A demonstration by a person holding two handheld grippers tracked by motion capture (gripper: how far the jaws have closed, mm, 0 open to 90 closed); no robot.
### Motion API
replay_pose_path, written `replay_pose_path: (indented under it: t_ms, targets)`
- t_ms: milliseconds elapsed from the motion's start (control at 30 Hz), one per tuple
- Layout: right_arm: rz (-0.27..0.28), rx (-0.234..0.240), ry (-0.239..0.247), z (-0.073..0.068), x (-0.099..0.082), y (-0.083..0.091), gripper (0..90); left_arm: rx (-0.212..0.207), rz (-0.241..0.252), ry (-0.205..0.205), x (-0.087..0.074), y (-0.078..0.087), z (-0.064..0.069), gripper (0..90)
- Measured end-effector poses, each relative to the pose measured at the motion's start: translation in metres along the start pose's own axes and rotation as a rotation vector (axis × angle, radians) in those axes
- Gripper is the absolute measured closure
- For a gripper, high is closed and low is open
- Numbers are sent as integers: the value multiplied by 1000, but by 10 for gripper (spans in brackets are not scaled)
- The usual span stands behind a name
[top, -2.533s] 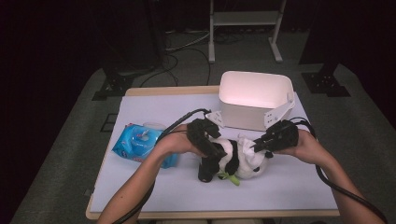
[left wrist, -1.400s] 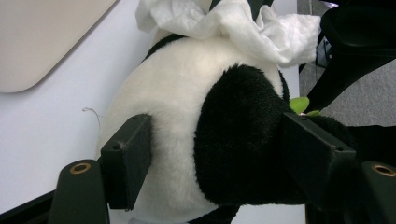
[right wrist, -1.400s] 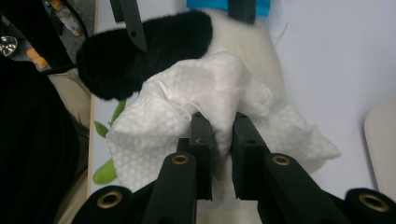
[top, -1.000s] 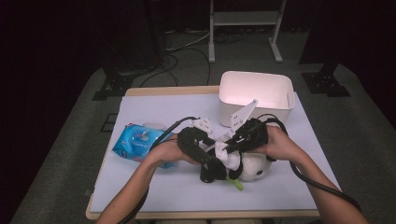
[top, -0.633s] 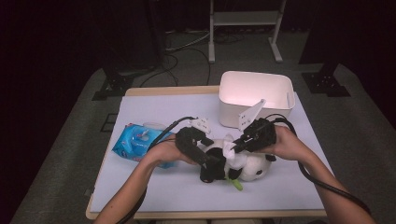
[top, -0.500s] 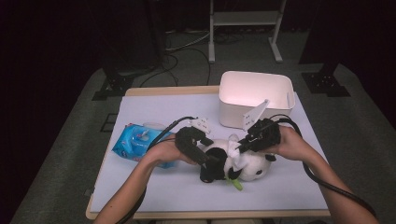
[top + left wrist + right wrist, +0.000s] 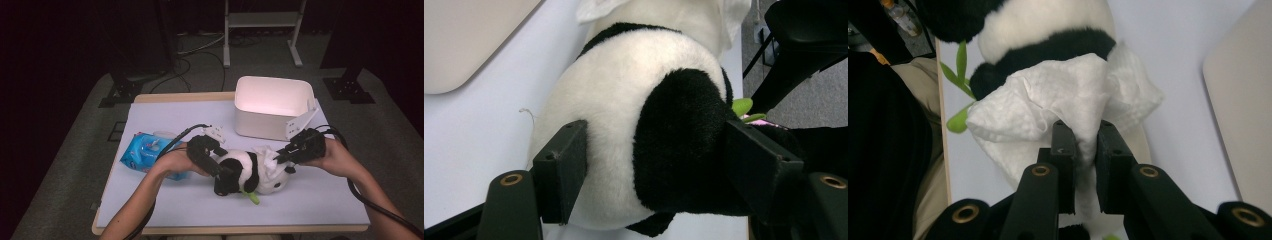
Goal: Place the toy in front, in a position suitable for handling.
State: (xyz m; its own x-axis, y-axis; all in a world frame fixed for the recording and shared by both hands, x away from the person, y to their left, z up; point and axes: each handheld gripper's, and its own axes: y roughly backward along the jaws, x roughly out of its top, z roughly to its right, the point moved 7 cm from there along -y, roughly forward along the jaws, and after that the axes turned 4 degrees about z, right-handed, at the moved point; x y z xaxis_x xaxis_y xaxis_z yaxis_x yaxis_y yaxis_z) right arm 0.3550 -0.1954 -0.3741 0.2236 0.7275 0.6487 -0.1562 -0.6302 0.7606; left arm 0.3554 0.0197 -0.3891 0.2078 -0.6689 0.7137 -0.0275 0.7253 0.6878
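I see the black-and-white plush panda toy (image 7: 248,173) lying on its side near the middle of the pale lilac table mat (image 7: 150,200), its long axis running left to right across the table. I cannot tell for sure which end is its head. A green felt leaf (image 7: 251,197) sticks out from its near side.

My left hand (image 7: 176,161) comes in from the lower left, forearm angled up toward the toy. The left gripper (image 7: 654,165) has its jaws spread wide around the toy's rounded body, one on white fur and one on a black patch, both pressing into the plush.

My right hand (image 7: 334,158) reaches in from the right, wrist roughly level, its gripper pointing left at the toy. The right gripper (image 7: 1083,145) is nearly closed, pinching a crumpled white wipe (image 7: 1058,102) that is draped against the toy's other end.

Just behind the toy stands a white rectangular plastic bin (image 7: 272,106). A blue pack of wet wipes (image 7: 146,151) lies on the mat by my left forearm.
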Motion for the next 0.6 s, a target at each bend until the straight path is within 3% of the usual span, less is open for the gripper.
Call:
replay_pose_path:
  t_ms: [433, 500, 600]
  targets:
    - [14, -12, -120, 14, -53, 7, 797, 3, -15, -4, 1, 0, 0, 279]
    - [21, -9, -146, 14, -57, 6, 797, 4, -14, -5, 1, -1, 0, 278]
    - [38, -2, -142, 15, -57, 6, 798, 4, -15, -6, 1, -1, 0, 277]
